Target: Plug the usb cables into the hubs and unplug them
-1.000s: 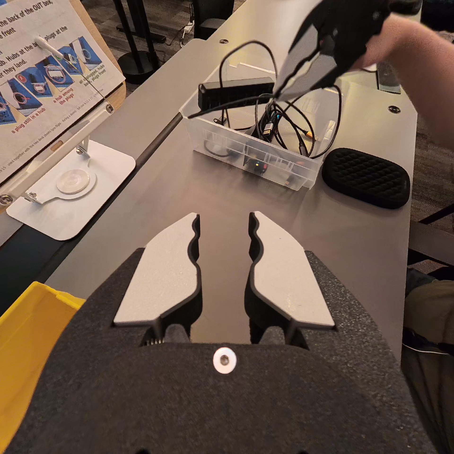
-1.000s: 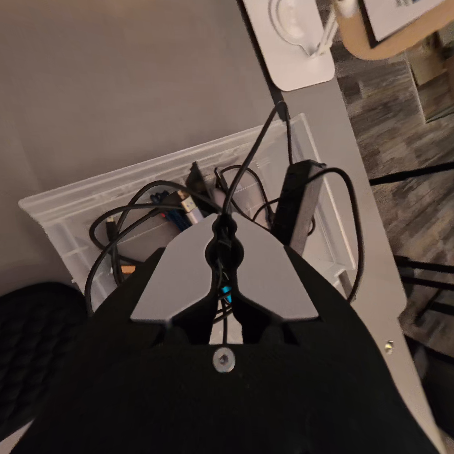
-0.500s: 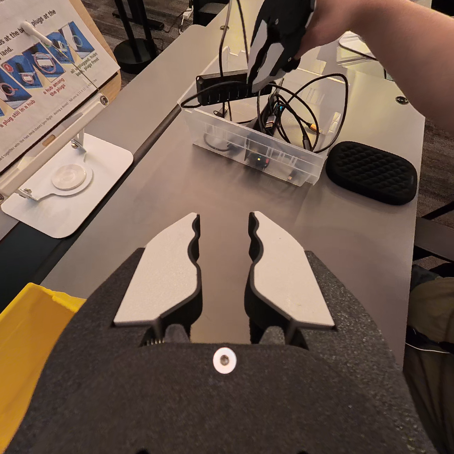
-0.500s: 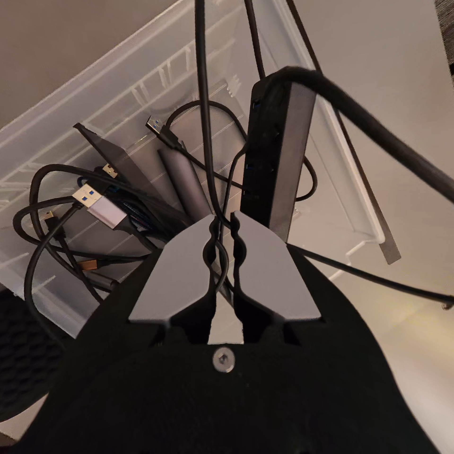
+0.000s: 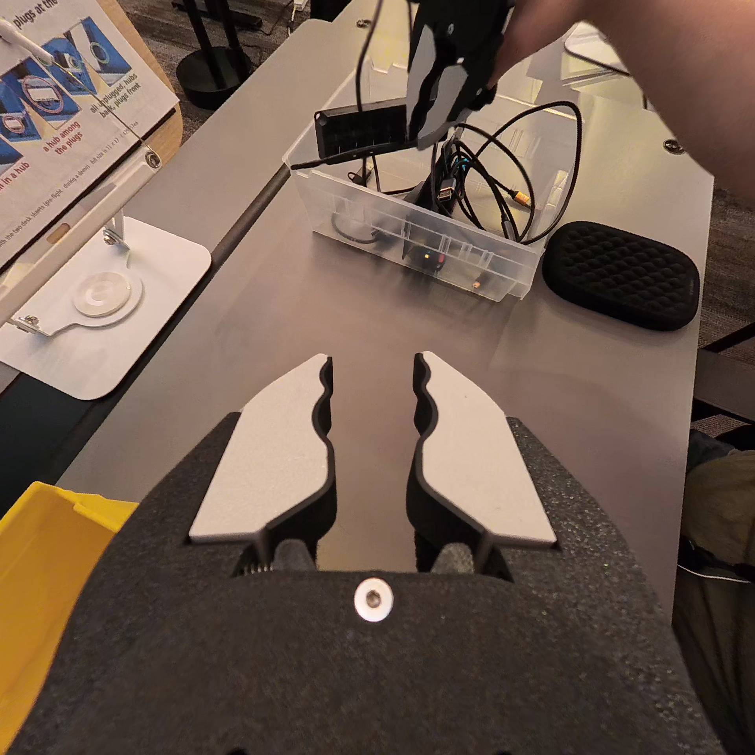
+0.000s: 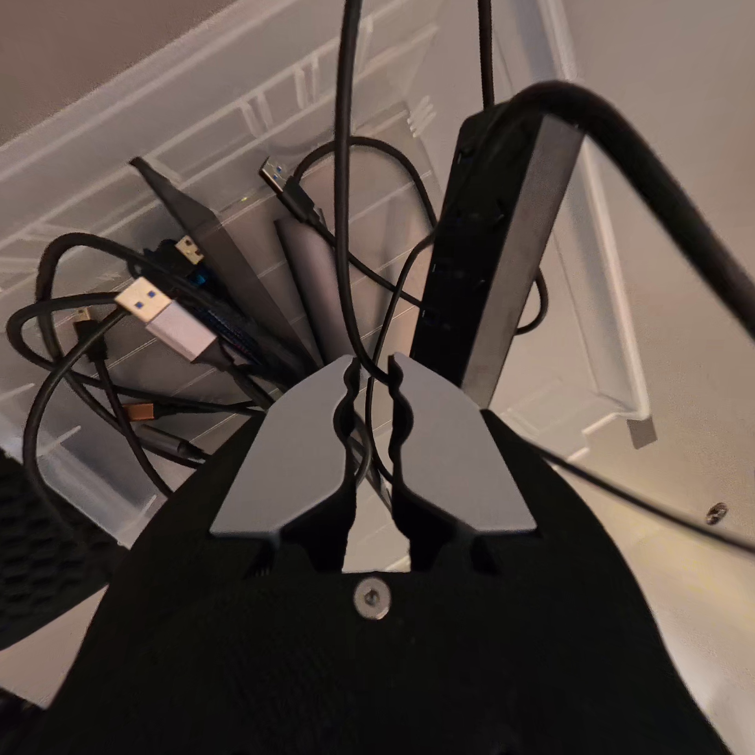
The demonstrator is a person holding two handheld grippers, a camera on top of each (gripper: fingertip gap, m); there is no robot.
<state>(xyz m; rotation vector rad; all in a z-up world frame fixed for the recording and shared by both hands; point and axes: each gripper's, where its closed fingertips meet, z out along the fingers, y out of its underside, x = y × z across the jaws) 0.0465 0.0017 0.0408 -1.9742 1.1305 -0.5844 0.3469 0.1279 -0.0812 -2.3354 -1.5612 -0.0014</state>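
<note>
A clear plastic bin (image 5: 449,249) on the grey table holds tangled black USB cables and hubs. A long black hub (image 5: 359,126) leans on its left end; it also shows in the right wrist view (image 6: 478,261). My right gripper (image 6: 372,361) hangs over the bin, jaws a little apart, with thin black cables (image 6: 345,204) running loosely between them. A silver USB plug (image 6: 163,318), a black USB plug (image 6: 282,184) and a grey hub (image 6: 310,278) lie below. My left gripper (image 5: 371,359) is open and empty over bare table, well short of the bin.
A black textured pad (image 5: 621,273) lies right of the bin. An instruction sheet on a white stand (image 5: 102,302) is at the left. A yellow bin (image 5: 45,572) sits at the near left corner. A person's arm (image 5: 653,81) reaches in from the right. My right fingertips sit around 35 centimetres from my left ones. The left gripper is farther from the silver USB plug (image 6: 163,318), some 30 centimetres, than the right, some 8 centimetres. The left camera catches it too, in the left wrist view (image 5: 446,187).
My right gripper was shut on a cable, dropped closer over the bin and its jaws have parted. My left gripper has stayed open and drifted slightly.
</note>
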